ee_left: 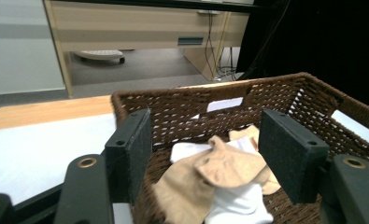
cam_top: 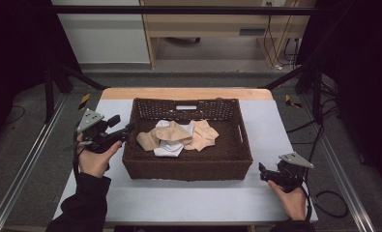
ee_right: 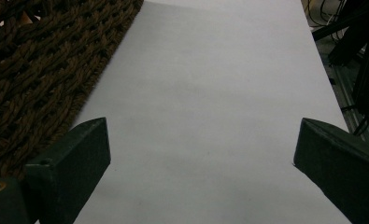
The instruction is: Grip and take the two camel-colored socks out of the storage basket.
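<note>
At the left wall of the single brown wicker basket [cam_top: 187, 166], the left gripper [cam_top: 126, 129] is held with its jaws spread wide and empty, while the right gripper [cam_top: 262, 172], also wide and empty, is kept over the white table cover [cam_top: 271, 130] just right of the basket's near right corner. Inside the basket a heap of beige socks [cam_top: 179, 134] and one white sock [cam_top: 169, 148] is seen; the beige ones overlap so much that their number cannot be counted.
</note>
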`<state>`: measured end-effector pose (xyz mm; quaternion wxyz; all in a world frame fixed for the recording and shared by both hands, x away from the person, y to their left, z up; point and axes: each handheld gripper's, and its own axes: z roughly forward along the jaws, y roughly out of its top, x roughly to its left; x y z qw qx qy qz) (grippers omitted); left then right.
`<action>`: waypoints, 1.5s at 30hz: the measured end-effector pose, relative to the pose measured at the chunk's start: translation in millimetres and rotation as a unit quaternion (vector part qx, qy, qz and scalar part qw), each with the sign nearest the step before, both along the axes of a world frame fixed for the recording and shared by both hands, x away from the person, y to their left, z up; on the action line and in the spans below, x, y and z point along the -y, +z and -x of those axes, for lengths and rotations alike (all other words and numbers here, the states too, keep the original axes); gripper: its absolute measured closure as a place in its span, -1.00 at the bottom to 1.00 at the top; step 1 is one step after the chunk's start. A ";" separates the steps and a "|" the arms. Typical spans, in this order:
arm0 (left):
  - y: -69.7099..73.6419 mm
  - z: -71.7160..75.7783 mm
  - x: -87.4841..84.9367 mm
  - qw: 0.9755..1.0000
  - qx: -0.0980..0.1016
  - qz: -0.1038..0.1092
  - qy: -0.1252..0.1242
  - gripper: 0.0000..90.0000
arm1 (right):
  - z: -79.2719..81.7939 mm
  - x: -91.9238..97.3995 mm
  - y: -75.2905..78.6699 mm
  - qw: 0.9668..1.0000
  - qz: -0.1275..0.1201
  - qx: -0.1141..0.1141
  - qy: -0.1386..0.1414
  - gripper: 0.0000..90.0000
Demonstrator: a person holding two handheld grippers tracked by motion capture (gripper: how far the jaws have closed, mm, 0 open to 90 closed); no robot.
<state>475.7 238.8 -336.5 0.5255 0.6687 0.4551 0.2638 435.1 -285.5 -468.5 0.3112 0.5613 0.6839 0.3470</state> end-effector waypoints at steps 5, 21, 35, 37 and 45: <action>3.3 -7.2 16.7 1.000 0.003 -0.006 -0.010 -0.22 | -0.2 0.1 0.1 1.000 -0.001 0.000 -0.001 -0.91; 2.9 -36.5 49.5 1.000 -0.005 -0.019 -0.012 -0.22 | -0.6 -0.2 0.6 1.000 -0.001 0.001 0.001 -0.90; -17.6 -57.8 67.9 0.999 -0.018 -0.044 -0.008 -0.15 | -0.7 -0.2 0.4 1.000 -0.001 0.001 0.001 -0.90; -21.8 -61.1 70.2 0.999 -0.020 -0.049 -0.005 -0.15 | -0.8 -0.1 0.3 1.000 0.000 0.001 0.002 -0.90; -40.2 -73.6 76.2 0.997 -0.044 -0.068 0.004 -0.12 | -1.2 -0.4 -0.2 1.000 0.002 -0.001 0.002 -0.90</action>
